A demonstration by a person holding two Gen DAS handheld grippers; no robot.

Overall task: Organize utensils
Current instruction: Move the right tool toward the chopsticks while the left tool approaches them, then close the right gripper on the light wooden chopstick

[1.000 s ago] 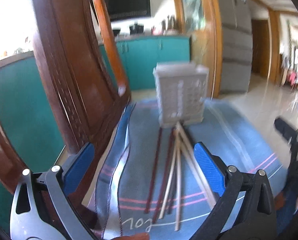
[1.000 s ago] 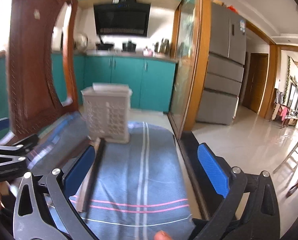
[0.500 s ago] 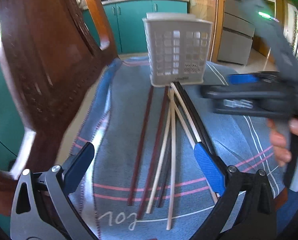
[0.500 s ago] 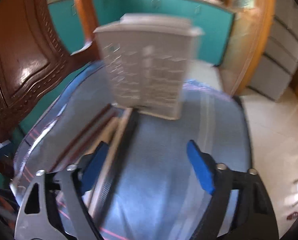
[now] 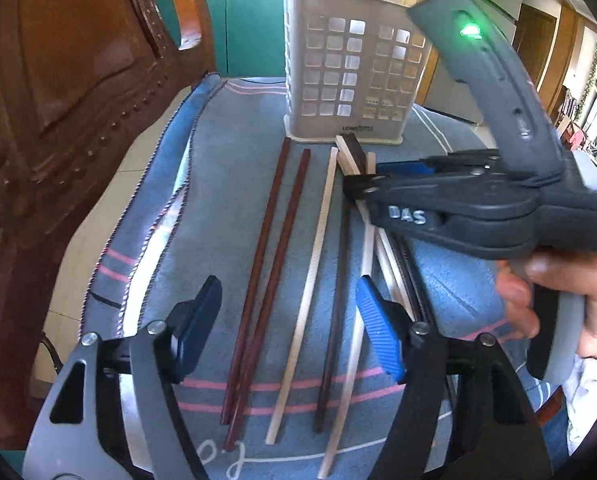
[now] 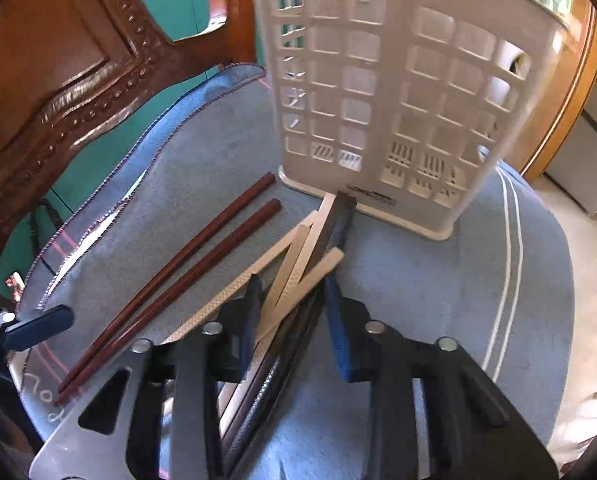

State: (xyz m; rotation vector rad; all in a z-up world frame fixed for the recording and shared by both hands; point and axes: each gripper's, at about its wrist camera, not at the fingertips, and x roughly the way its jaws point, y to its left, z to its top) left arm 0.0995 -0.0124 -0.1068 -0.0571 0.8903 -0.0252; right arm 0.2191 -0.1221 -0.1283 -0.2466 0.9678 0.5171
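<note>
Chopsticks: I count several lying loose on the blue cloth that covers the bench, their far ends fanned toward the holder. Two dark red chopsticks lie side by side to my left; a pale chopstick lies next to them; a crossed bundle of pale and dark sticks sits nearer my right side.
Holder: the white slotted utensil holder stands upright at the far end of the cloth. The tips of the bundle touch its base. I see no sticks inside it through the slots.
Right gripper: my right gripper is low over the crossed bundle, jaws open and straddling it, with sticks between the pads. I judge they have not clamped yet.
Left gripper: my left gripper hovers nearer me, jaws wide open and holding nothing, with the red pair and the pale stick lying under the gap.
Step in hand: picking up the first sticks; nothing is sorted so far.
Next move: I need to close the right jaws on the bundle. Because the sticks cross, some may slip or scissor out. Then lift, tip them upright and lower them into the holder.
</note>
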